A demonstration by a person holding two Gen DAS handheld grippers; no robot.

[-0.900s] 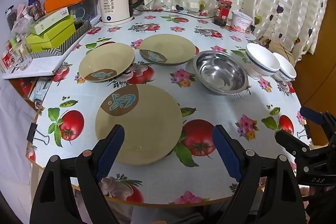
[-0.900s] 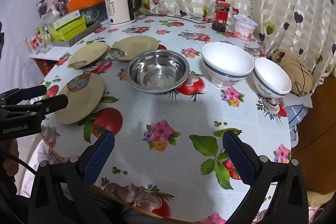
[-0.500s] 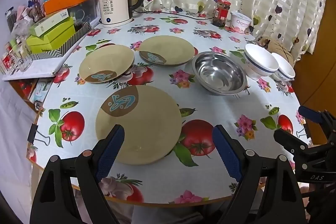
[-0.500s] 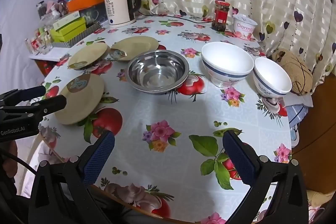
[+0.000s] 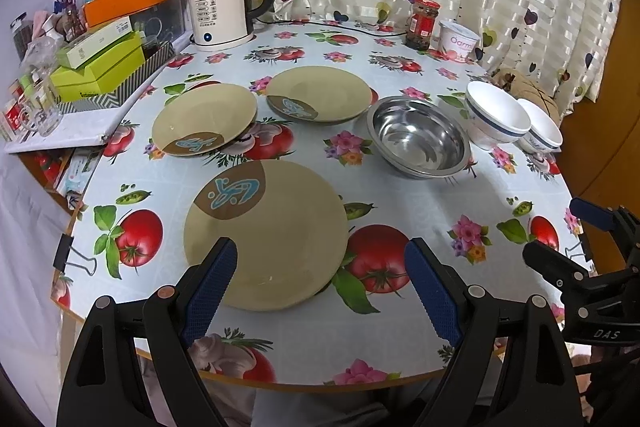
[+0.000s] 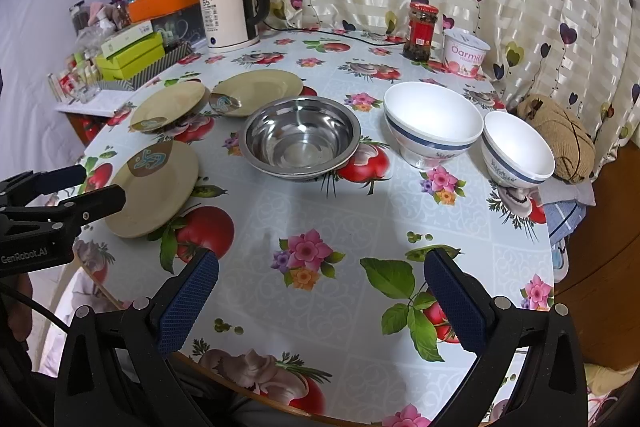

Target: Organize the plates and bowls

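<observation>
our left tool (image 5: 320, 283) hangs wide open and empty over the near edge of the tabletop (image 5: 420, 203), its blue pads either side of the nearest tan plate (image 5: 266, 231). taking the steel bowl (image 5: 418, 137) as landmark: two more tan plates (image 5: 204, 119) (image 5: 320, 95) lie to its left, apart from each other, and the large white bowl (image 5: 498, 119) and small white bowl (image 5: 540, 131) stand just to its right. our right tool (image 6: 320, 301) is also spread wide, holding nothing, nearer than the steel bowl. behind it stand a kettle (image 5: 224, 11), jar (image 5: 422, 23) and yogurt tub (image 5: 458, 41).
</observation>
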